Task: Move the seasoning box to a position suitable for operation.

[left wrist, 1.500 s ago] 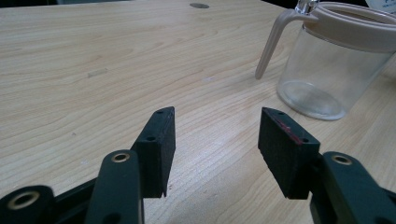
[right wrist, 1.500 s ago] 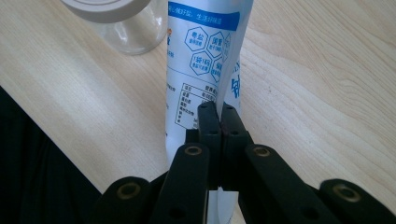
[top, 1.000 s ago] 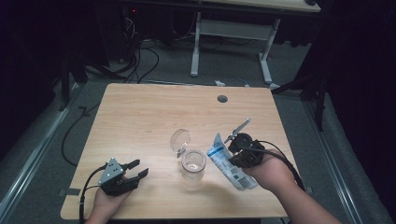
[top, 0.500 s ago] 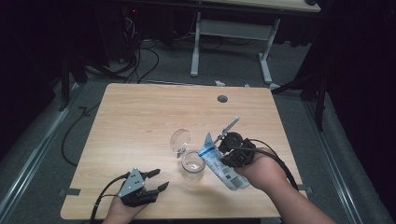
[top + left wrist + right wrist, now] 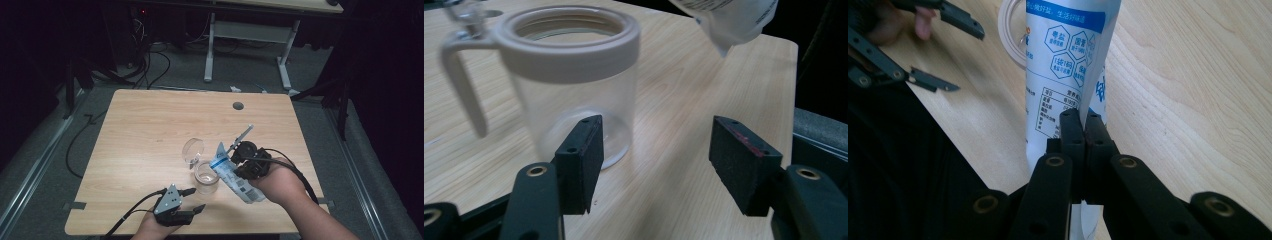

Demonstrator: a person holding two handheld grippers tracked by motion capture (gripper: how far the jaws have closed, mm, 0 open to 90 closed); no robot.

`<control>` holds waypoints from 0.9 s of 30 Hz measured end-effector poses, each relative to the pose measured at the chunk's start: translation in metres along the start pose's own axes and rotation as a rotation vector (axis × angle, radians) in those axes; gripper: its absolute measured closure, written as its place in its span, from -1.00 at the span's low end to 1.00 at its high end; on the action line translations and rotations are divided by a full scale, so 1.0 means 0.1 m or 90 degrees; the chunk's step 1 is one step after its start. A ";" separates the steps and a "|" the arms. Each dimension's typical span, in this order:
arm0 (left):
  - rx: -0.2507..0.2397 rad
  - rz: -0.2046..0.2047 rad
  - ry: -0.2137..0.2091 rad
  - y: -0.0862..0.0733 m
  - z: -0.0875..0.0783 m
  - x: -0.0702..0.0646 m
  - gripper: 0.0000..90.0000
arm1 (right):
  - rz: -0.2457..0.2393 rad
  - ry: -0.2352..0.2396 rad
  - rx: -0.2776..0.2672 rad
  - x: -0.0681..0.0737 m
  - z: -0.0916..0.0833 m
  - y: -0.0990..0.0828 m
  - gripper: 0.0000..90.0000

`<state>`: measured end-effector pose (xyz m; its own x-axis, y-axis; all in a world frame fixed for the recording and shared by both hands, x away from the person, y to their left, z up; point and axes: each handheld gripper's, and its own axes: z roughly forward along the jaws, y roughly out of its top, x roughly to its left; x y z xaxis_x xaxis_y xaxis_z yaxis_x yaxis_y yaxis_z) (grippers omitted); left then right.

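Observation:
A clear jar with a beige rim stands near the table's front middle. Its hinged lid hangs open behind it. My right gripper is shut on a white and blue printed bag, tilted with its top corner over the jar. In the right gripper view the jaws pinch the bag flat. My left gripper is at the front edge, just left of the jar. Its jaws have just been opening, with nothing between them, and the jar stands close ahead.
The wooden table has a round cable hole at the back right. Tape marks sit at the front corners. Another desk's white legs and cables lie on the floor behind.
My left gripper has slid right along the front edge up to the jar. The right gripper and bag have shifted slightly left, closer over the jar.

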<state>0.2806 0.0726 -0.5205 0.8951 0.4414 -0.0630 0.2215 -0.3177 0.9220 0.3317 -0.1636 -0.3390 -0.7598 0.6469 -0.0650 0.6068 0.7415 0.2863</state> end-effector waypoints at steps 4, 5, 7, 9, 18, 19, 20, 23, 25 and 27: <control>-0.008 0.002 -0.015 0.03 0.09 -0.07 -0.15 | -0.004 0.002 0.008 0.04 0.03 0.03 1.00; -0.010 0.003 -0.017 0.04 0.11 -0.09 -0.15 | -0.004 0.002 0.008 0.04 0.03 0.03 1.00; -0.013 0.009 -0.023 0.06 0.15 -0.13 -0.17 | -0.003 0.001 0.010 0.06 0.04 0.05 1.00; -0.016 0.011 -0.026 0.07 0.18 -0.15 -0.17 | -0.003 0.001 0.009 0.06 0.04 0.06 1.00; -0.024 0.022 -0.043 0.16 0.40 -0.26 -0.27 | -0.009 0.004 0.009 0.13 0.05 0.12 1.00; -0.028 0.025 -0.046 0.18 0.44 -0.28 -0.27 | -0.009 0.002 0.011 0.14 0.05 0.12 1.00; -0.030 0.027 -0.043 0.19 0.46 -0.29 -0.28 | -0.011 0.003 0.011 0.14 0.06 0.13 1.00; -0.025 0.021 -0.050 0.21 0.57 -0.32 -0.30 | -0.008 0.008 0.012 0.17 0.08 0.14 1.00; -0.027 0.023 -0.049 0.22 0.60 -0.34 -0.32 | -0.011 0.010 0.012 0.18 0.09 0.15 1.00; -0.028 0.027 -0.047 0.23 0.62 -0.36 -0.33 | -0.012 0.011 0.011 0.19 0.09 0.15 1.00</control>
<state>0.2776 -0.0023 -0.5204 0.9298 0.3647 -0.0498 0.1668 -0.2970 0.9402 0.3288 -0.1389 -0.3447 -0.7748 0.6299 -0.0532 0.5964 0.7563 0.2687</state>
